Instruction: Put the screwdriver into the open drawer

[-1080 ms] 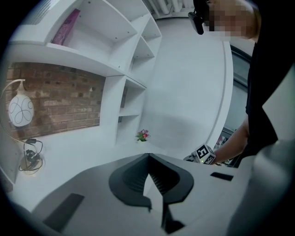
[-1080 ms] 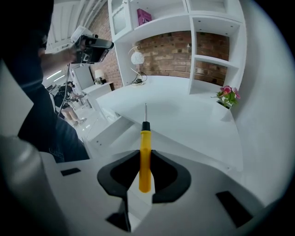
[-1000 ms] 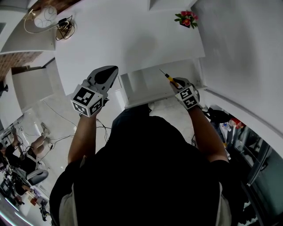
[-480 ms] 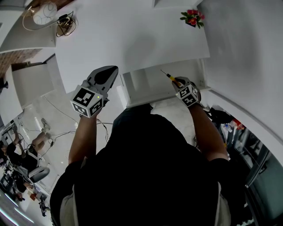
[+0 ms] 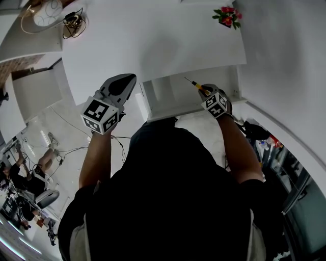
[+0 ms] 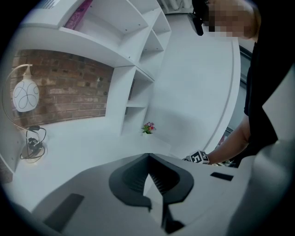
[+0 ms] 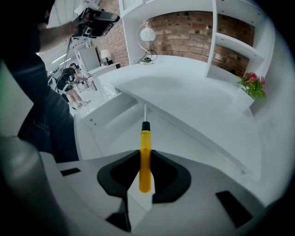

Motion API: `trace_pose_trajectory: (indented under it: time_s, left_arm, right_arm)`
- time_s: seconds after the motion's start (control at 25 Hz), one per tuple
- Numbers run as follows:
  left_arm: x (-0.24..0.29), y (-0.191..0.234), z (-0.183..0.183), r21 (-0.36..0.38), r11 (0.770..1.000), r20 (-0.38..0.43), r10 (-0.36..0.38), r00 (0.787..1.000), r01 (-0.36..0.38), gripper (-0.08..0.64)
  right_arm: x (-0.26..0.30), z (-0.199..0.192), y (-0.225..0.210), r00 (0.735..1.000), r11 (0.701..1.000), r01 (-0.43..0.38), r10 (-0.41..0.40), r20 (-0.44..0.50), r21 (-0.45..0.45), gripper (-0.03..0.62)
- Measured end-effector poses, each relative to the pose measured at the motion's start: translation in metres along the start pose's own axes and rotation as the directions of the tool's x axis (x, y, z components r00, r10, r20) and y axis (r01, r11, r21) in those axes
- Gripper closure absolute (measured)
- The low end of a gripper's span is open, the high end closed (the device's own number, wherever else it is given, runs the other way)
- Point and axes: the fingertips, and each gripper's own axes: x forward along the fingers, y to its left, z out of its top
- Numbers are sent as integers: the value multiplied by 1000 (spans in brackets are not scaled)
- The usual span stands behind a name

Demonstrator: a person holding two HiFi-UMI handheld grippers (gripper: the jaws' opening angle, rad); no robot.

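My right gripper point(image 7: 145, 161) is clamped on the yellow handle of the screwdriver point(image 7: 145, 147). Its thin shaft points away from me over the right part of the open drawer point(image 5: 173, 97); the tool hangs in my grip, not resting inside. My left gripper point(image 6: 148, 159) has its jaws together with nothing between them. It hovers left of the drawer, at the near edge of the white table point(image 5: 153, 41). A small flower pot point(image 5: 227, 15) stands at the table's far right.
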Motion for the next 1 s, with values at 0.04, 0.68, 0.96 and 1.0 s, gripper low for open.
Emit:
trace_pose_trajectory:
  time_s: [0.04, 0.68, 0.96, 1.0]
  left_arm:
    - [1, 2, -2, -3, 1000, -3, 0, 1000, 0, 545]
    - [19, 28, -21, -23, 1000, -29, -19, 999, 18, 545]
    - [20, 40, -28, -28, 1000, -48, -8, 999, 7, 545]
    - [20, 42, -29, -30, 1000, -50, -9, 999, 7, 545]
  right_arm:
    - [4, -1, 0, 1000, 1000, -4, 4, -5, -3, 508]
    - [65, -16, 6, 994, 997, -60, 55, -100, -52, 508]
    - [85, -24, 11, 989, 994, -81, 71, -129, -69, 509]
    - [88, -25, 11, 989, 994, -80, 70, -133, -73, 509]
